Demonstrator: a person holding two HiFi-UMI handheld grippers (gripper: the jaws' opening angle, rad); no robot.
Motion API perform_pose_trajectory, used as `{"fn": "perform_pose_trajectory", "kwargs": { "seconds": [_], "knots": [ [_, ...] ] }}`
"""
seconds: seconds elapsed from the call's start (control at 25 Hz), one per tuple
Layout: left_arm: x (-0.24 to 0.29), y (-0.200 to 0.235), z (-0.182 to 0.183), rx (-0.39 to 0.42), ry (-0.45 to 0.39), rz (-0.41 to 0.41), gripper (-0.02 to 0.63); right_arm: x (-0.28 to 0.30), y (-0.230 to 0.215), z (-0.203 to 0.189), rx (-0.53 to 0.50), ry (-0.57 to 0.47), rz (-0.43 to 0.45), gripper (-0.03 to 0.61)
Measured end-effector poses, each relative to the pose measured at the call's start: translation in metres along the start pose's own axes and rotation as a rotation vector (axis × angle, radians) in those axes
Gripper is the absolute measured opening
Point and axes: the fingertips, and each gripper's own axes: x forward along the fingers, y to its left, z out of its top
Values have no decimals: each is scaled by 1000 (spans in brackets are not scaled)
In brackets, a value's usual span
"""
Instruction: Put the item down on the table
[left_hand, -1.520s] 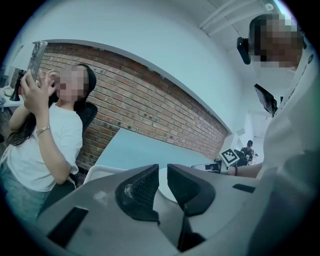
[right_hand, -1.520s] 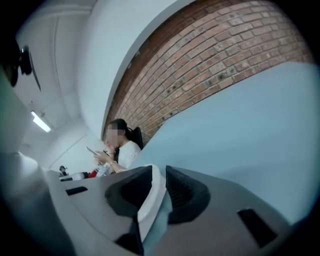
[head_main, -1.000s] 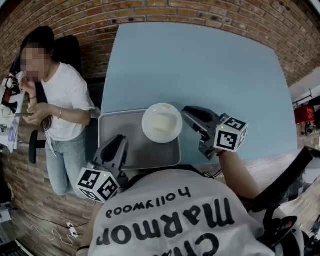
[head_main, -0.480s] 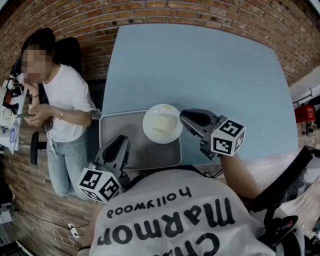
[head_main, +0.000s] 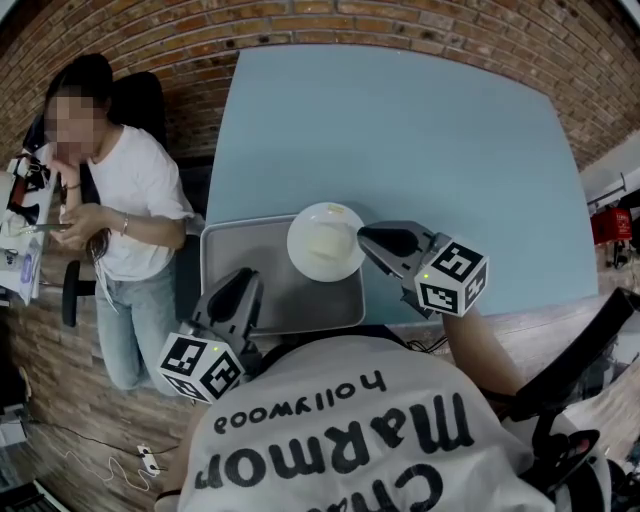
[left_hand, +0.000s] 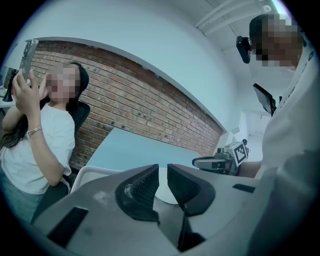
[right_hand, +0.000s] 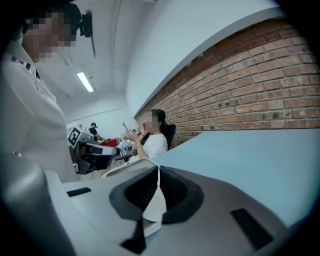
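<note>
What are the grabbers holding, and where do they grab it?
The right gripper pinches the white plate by its thin rim. The left gripper holds nothing.

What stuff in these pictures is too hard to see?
1. Head view: what lies in the bowl, a pale blur, too small.
2. Head view: whether the bowl rests on the tray or hangs above it; the camera looks straight down.
3. Right gripper view: most of the bowl; the body of the right gripper hides all but the rim.

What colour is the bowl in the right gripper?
The bowl is white; the head view shows it best.
</note>
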Motion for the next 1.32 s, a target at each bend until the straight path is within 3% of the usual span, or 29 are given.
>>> {"fn": "perform_pose_trajectory", "kwargs": {
  "seconds": [1.32],
  "knots": [
    [-14, -4, -8, 5, 2, -6, 55, -7, 7, -15, -59, 53, -43, 12]
  ]
}}
